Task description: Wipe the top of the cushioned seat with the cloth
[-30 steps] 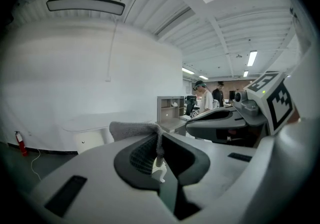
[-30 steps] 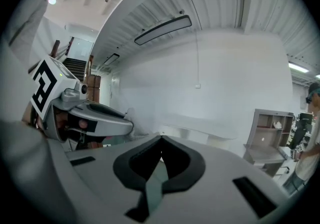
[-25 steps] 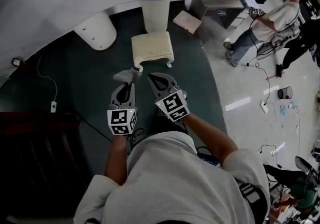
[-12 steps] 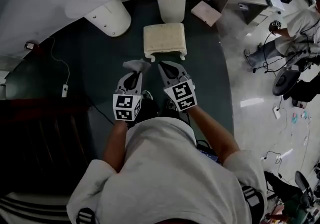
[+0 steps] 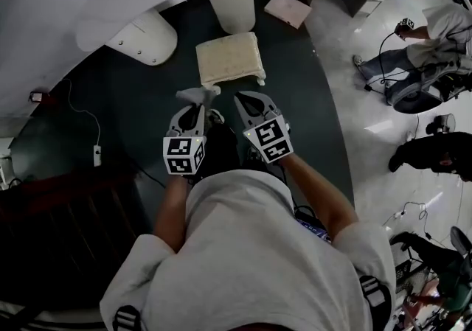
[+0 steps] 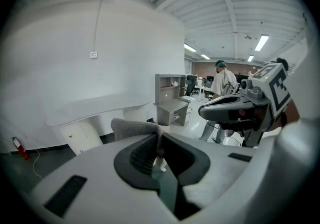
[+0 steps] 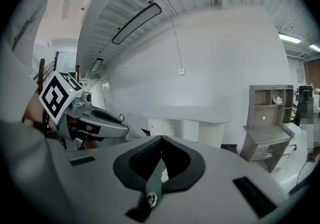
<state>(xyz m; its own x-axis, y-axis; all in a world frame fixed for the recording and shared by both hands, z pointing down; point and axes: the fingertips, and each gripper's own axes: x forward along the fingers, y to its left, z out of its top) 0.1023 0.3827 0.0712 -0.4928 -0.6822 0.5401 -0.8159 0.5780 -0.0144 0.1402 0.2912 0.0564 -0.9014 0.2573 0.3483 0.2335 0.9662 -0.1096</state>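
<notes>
The cushioned seat [image 5: 228,58] is a small cream stool on the dark green carpet, just ahead of both grippers. My left gripper [image 5: 197,106] is shut on a grey cloth [image 5: 196,93], whose bunched end sticks out past the fingertips, short of the stool's near edge. In the left gripper view the cloth [image 6: 134,126] folds out over the closed jaws of the left gripper [image 6: 159,139]. My right gripper [image 5: 240,98] hangs beside it, shut and empty, its jaws meeting in the right gripper view [image 7: 161,140]. Neither gripper touches the seat.
A white curved desk with round pedestals [image 5: 144,36] stands behind the stool. A flat pinkish box [image 5: 287,9] lies on the carpet's far edge. A grey shelf desk [image 6: 172,101] and people [image 5: 435,35] are at the right. A cable and adapter [image 5: 96,154] lie left; dark wooden furniture [image 5: 59,234] is behind.
The head view has swung, so the stool has shifted a little in the picture. Both grippers keep the same pose, the left still holding the cloth.
</notes>
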